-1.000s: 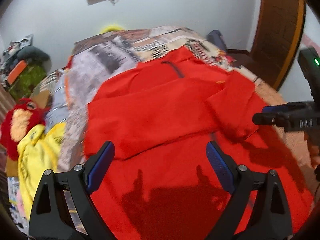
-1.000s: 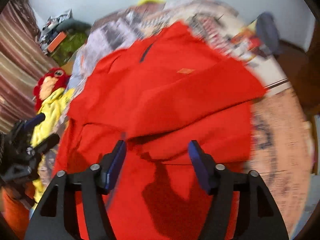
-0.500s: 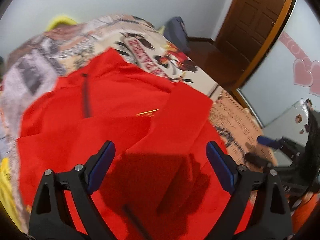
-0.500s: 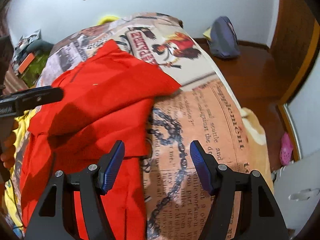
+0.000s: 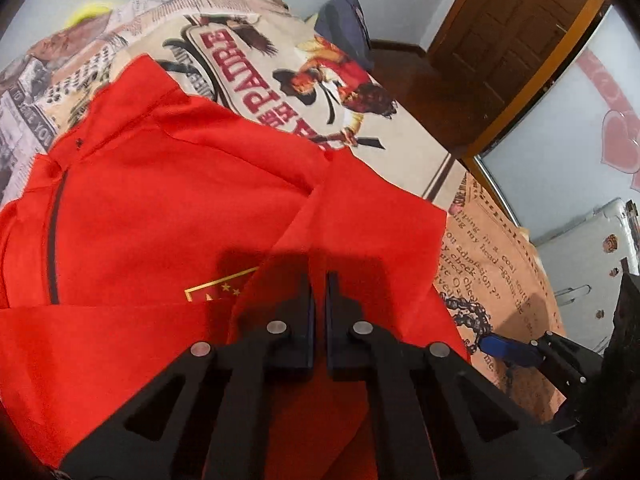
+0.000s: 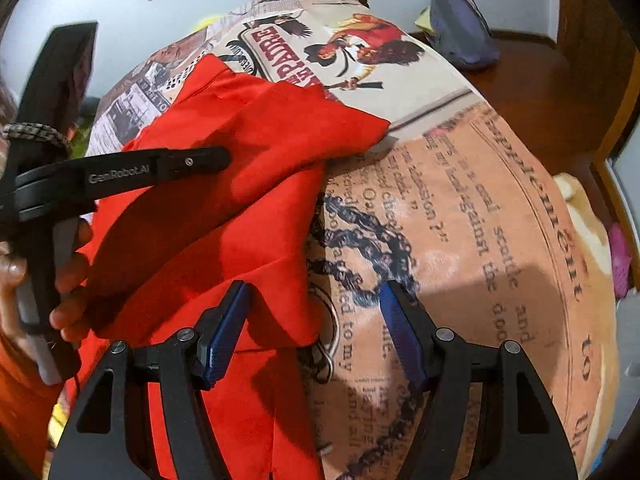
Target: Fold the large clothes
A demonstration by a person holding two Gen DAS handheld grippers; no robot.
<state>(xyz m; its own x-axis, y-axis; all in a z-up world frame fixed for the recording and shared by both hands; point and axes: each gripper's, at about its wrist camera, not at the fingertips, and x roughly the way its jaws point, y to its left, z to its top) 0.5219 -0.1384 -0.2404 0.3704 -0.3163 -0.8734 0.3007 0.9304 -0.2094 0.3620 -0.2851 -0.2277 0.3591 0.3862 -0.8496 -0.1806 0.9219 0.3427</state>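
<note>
**Left claw just clamped onto the sleeve**

Since a second ago the left claw (image 5: 319,280) has swung across the red jersey (image 5: 160,216) toward its far side, and its jaws have just been closing. Now they're pinched together on the folded red sleeve (image 5: 360,240), with a ridge of cloth running up between the pads. The right claw (image 6: 314,330) hangs released, jaws apart, straddling the sleeve's lower hem where it meets the printed bedspread (image 6: 460,220). Nothing's gripped there.

The jersey is spread flat on the bed, collar and dark zip (image 5: 54,236) away from the cameras, gold crest (image 5: 218,290) peeking out beside the sleeve.

My take: lift the pinched sleeve only a little and carry it inward across the chest so the fold line stays straight. The right claw could grab the hem corner to keep it taut.

Room-wise, the bed edge drops off on the right toward the wooden floor (image 6: 540,80), so I'd work inward. Plenty of bare bedspread beyond the collar.
</note>
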